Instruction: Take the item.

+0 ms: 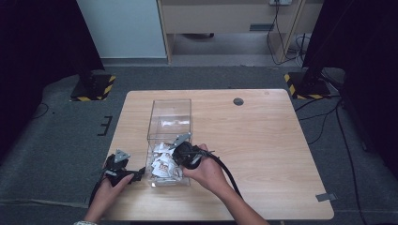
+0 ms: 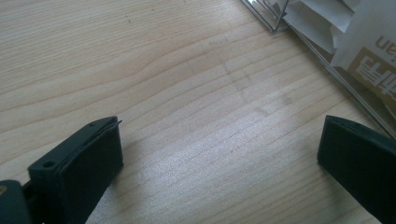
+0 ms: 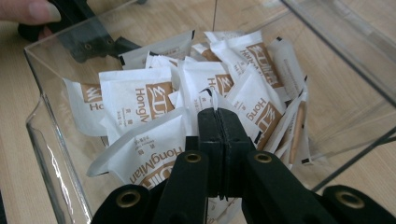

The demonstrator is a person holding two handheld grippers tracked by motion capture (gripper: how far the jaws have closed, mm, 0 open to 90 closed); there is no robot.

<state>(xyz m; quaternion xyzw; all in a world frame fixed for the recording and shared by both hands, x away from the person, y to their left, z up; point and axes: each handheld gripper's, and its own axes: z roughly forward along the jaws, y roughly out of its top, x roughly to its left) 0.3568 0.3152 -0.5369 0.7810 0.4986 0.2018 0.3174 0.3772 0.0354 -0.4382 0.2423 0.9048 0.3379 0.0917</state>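
Observation:
A clear plastic box (image 1: 170, 108) lies on the wooden table (image 1: 263, 140), with several white-and-brown sachets (image 1: 164, 167) heaped in its near end. My right gripper (image 1: 172, 160) reaches into the box from the right. In the right gripper view its jaws (image 3: 217, 112) stand pressed together over the sachet pile (image 3: 135, 100), and the thin edge of one white sachet (image 3: 210, 97) sticks up from between the tips. My left gripper (image 1: 137, 174) rests low on the table just left of the box, with its jaws wide apart (image 2: 219, 158) over bare wood.
The box wall (image 2: 280, 18) and a sachet (image 2: 369, 51) behind it lie close to the left gripper's right-hand jaw. Through the clear wall (image 3: 46, 140) the left gripper (image 3: 88, 44) and a fingertip (image 3: 32, 9) are visible. A round cable hole (image 1: 238, 101) sits near the table's far edge.

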